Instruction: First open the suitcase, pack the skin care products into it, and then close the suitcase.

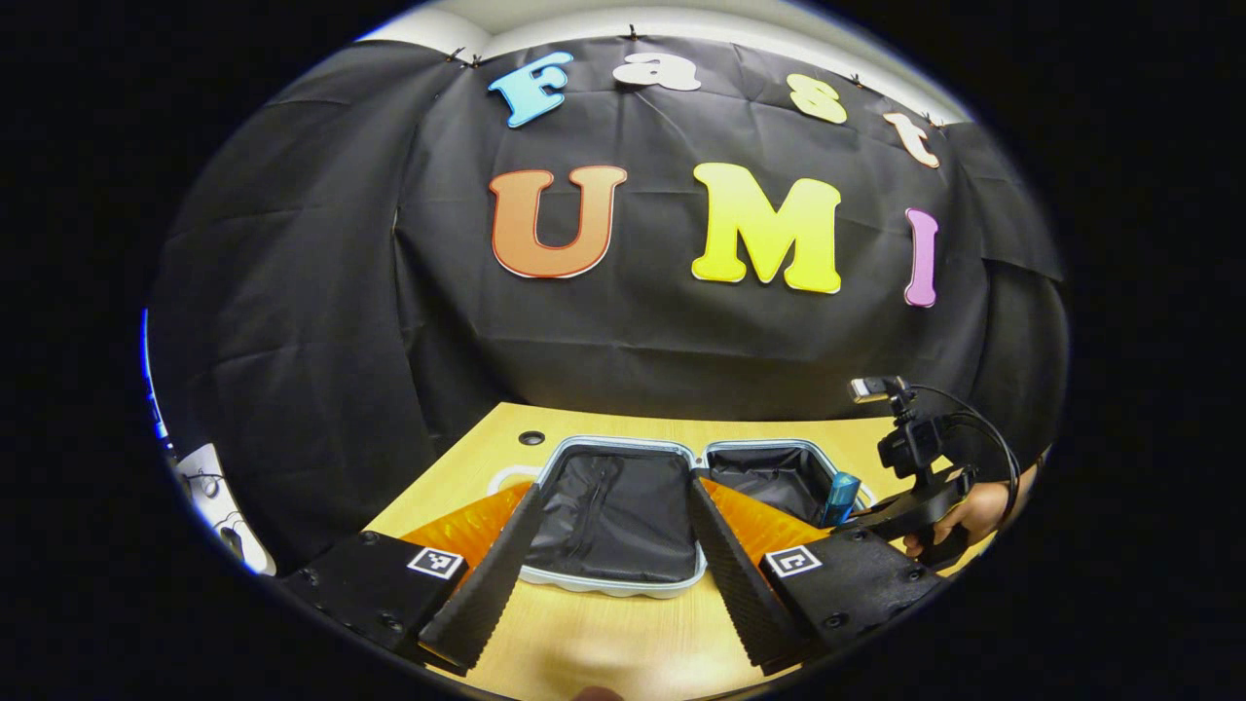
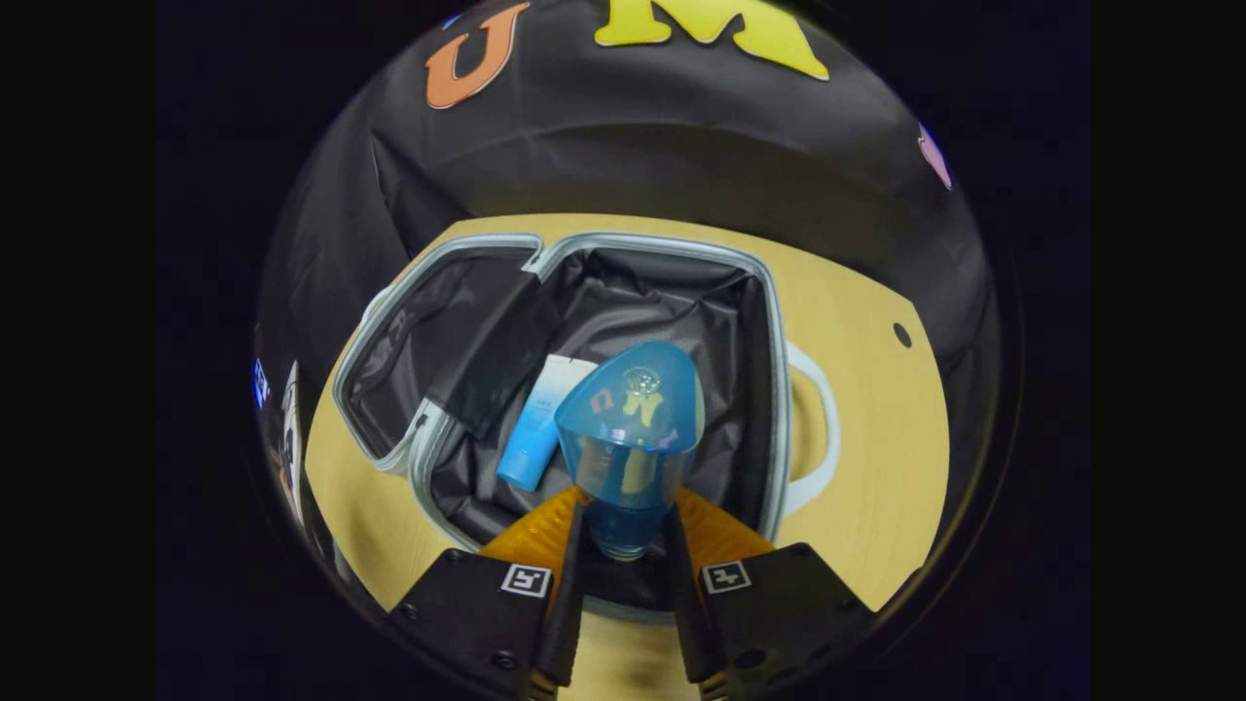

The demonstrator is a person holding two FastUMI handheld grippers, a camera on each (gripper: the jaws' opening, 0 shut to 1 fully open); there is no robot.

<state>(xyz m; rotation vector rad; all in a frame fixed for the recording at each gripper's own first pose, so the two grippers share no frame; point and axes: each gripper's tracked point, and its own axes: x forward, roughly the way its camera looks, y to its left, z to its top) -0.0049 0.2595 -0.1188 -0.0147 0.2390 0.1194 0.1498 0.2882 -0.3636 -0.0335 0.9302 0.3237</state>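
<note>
The right hand-held gripper (image 2: 623,545) is clamped on a blue bottle (image 2: 631,428), long axis pointing forward, directly above the open suitcase (image 2: 769,321); a tube (image 2: 540,424) lies inside. The left hand-held gripper (image 1: 611,574) waits apart, farther off.

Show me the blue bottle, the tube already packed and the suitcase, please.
blue bottle (image 2: 631,428): right gripper view, its translucent body, held in the right claw.
tube (image 2: 537,428): right gripper view, its light blue middle.
suitcase (image 1: 623,581): left gripper view, its near pale rim.
</note>
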